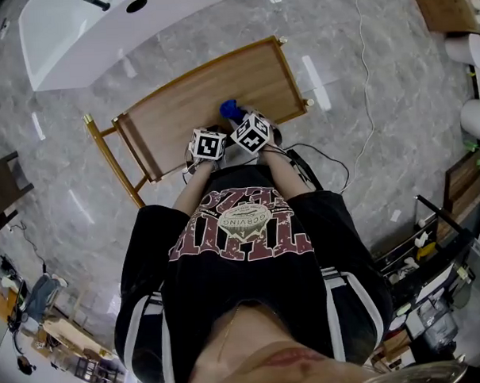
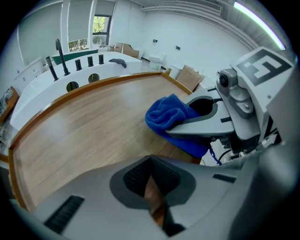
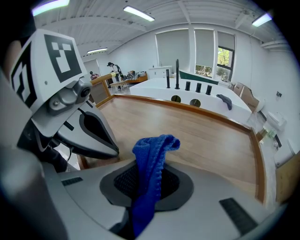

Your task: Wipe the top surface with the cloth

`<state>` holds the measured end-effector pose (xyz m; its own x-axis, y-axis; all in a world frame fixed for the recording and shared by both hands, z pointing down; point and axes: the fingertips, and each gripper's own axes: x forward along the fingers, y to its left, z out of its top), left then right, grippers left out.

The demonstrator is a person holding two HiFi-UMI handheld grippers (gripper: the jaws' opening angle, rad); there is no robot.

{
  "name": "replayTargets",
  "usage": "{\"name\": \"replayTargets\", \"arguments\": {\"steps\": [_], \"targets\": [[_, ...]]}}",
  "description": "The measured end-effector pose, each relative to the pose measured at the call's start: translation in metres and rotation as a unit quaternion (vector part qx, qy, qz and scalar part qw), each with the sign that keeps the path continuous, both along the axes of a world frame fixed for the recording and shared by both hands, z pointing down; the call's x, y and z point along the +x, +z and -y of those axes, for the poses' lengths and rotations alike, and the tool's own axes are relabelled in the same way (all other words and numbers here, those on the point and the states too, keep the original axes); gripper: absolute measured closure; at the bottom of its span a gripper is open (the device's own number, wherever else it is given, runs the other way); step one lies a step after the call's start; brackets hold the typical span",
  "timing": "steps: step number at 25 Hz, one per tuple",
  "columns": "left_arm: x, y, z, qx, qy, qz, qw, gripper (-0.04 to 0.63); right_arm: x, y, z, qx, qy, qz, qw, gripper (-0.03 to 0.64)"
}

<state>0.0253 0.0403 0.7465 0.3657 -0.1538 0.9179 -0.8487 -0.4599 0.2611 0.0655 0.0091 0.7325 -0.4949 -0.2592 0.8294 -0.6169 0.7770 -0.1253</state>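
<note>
Now right gripper (image 3: 146, 187) fingers pinched shut on the crumpled blue terry cloth (image 3: 152, 150) over the near edge of the brown wooden worktop (image 3: 211, 136); left gripper (image 2: 152, 190) fingers closed, empty, just beside.

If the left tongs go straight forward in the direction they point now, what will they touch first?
Most likely the bare wooden top, as the left tongs point slightly down at it. The blue cloth is off to the right of that line. Depth is hard to judge.
</note>
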Motion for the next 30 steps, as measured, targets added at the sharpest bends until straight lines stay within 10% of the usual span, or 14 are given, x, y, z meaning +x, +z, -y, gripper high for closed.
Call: {"name": "replayTargets", "arguments": {"steps": [30], "targets": [[0.062,-0.006,0.013,0.022,0.061,-0.025,0.9976,0.546,0.074,-0.001,0.019,0.008,0.075,-0.008,0.997,0.552]]}}
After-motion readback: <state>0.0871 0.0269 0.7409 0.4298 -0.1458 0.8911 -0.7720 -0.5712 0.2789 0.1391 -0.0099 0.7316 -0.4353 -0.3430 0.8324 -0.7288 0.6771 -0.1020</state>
